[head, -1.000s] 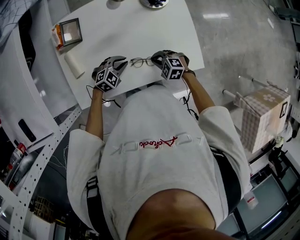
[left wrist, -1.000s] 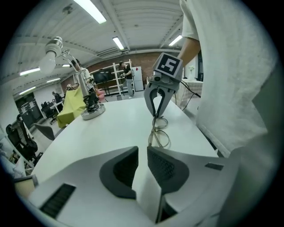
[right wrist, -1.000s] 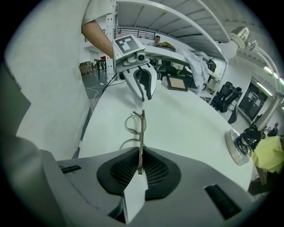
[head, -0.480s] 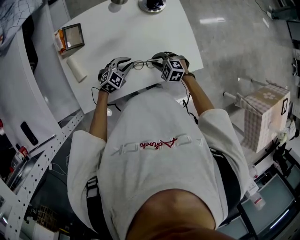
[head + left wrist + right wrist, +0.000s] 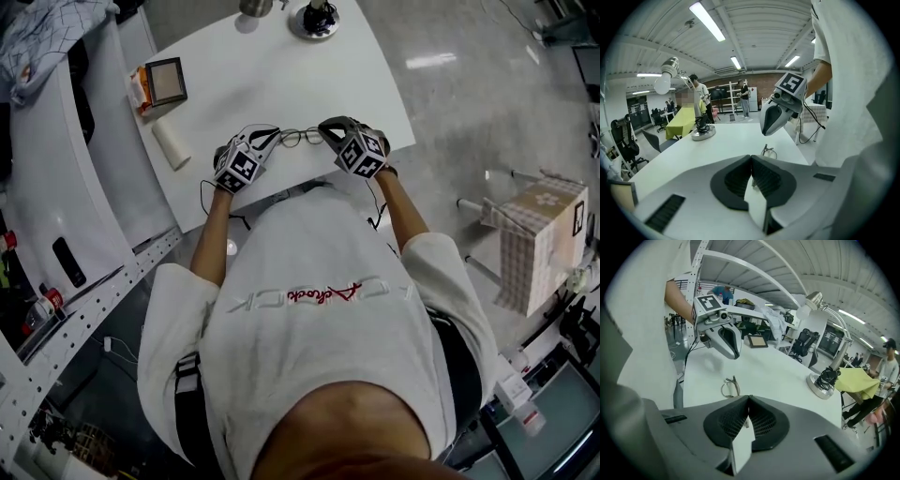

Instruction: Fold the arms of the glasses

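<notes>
Your left gripper [image 5: 270,139] closed the gap to the glasses [image 5: 301,138], which sat between it and your right gripper [image 5: 326,127], just ahead of both sets of jaws; each gripper was clenched on one end of them.

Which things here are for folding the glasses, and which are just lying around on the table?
For the job:
- glasses
- left gripper, shut on one arm of them
- right gripper, shut on the other arm

Just lying about:
- desk lamp
- small dark frame
- white roll
- orange packet
</notes>
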### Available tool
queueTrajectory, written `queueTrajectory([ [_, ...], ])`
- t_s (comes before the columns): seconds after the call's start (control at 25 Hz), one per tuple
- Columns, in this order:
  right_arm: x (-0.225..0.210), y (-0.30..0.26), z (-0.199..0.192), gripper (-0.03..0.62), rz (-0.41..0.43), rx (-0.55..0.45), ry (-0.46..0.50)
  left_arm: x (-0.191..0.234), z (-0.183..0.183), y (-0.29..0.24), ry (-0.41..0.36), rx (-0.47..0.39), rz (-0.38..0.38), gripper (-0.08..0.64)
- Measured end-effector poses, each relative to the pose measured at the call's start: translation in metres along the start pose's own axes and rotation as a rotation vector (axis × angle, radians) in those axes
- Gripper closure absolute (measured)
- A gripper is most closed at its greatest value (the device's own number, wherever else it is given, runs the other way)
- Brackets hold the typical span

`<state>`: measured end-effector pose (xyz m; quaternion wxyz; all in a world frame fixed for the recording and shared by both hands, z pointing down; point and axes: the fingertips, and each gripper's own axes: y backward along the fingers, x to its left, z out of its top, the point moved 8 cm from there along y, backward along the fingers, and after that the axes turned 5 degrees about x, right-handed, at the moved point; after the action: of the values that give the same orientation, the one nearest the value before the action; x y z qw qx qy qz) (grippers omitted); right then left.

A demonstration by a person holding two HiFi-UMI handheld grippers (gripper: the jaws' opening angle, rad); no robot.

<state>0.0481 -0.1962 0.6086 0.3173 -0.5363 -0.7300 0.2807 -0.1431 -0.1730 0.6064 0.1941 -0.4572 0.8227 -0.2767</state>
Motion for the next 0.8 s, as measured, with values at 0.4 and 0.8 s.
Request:
queueTrajectory([
  [0.4,0.011,0.024,0.018,0.569,-0.122,-0.202,-0.289,-0.006,0.009,0.032,0.191,-0.166,-0.002,0.531],
  [0.8,0.034,0.058,0.031,0.571,-0.234,-0.588,-0.683,-0.011,0.012,0.069,0.415,-0.455,-0.016,0.531],
])
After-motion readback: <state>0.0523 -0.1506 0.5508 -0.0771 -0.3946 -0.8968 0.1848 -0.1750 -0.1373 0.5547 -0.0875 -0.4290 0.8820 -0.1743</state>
